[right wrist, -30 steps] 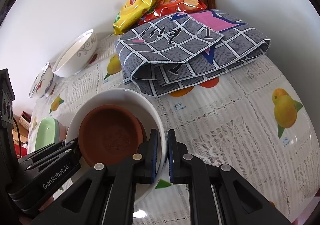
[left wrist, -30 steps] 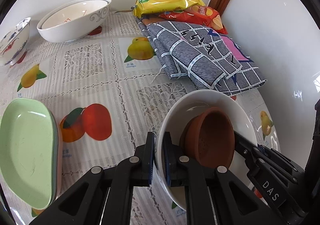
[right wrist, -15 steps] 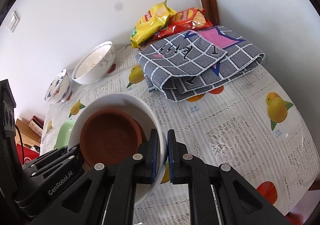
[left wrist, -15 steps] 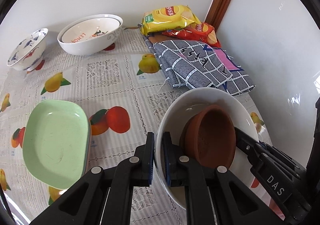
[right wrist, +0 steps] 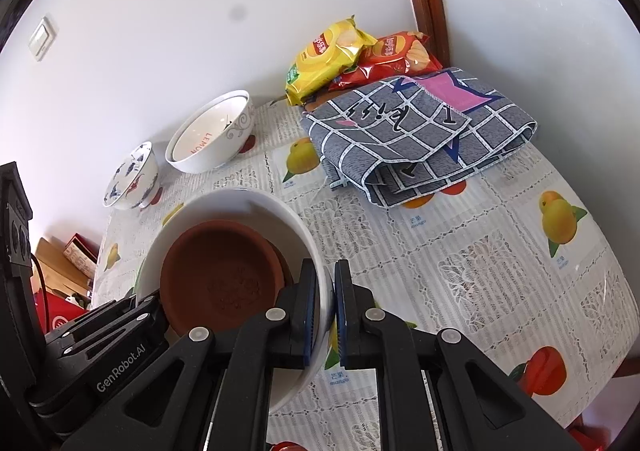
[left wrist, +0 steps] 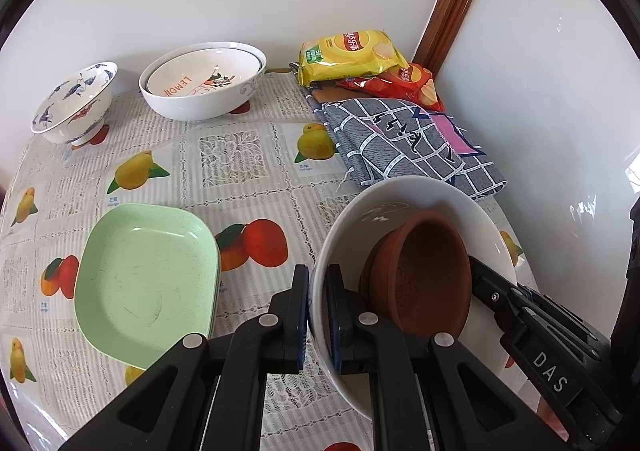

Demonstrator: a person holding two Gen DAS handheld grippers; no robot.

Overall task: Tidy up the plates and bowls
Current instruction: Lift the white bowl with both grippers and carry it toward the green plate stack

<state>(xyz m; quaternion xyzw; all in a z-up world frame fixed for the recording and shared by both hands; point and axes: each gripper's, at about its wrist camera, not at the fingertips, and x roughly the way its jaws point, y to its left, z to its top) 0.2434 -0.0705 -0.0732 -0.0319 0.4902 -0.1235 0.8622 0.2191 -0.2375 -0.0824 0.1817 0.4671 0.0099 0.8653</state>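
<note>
- The left gripper (left wrist: pixel 318 315) is clamped on the near rim of a large white ceramic bowl (left wrist: pixel 352 227), one jaw outside the wall and one inside; the bowl is carried above the table, tilted toward the camera
- The right gripper (right wrist: pixel 326 311) pinches the opposite rim of the same white bowl (right wrist: pixel 256 203) in the same way, jaws nearly closed with only the thin wall between them; each gripper shows in the other's view across the bowl
- Inside the white bowl lies a smaller round terracotta-brown bowl (left wrist: pixel 420 271), leaning against the wall on the side of the right gripper; in the right wrist view it fills most of the hollow (right wrist: pixel 220 275)
- Below, on the fruit-printed lace tablecloth (left wrist: pixel 236 155), a pale green rounded-square plastic plate (left wrist: pixel 144 283) rests on another plate of like shape, to the left of the held bowl
- At the far edge by the wall stand a blue-and-red patterned footed porcelain bowl (left wrist: pixel 76 103) and, just beside it, a wide white bowl with the word LEMON inside (left wrist: pixel 204 79), nested in a larger white bowl
- In the corner lies a folded grey checked cloth (left wrist: pixel 408 143); behind it a yellow crisp bag (left wrist: pixel 348 55) rests on a red crisp bag (left wrist: pixel 404 85)
</note>
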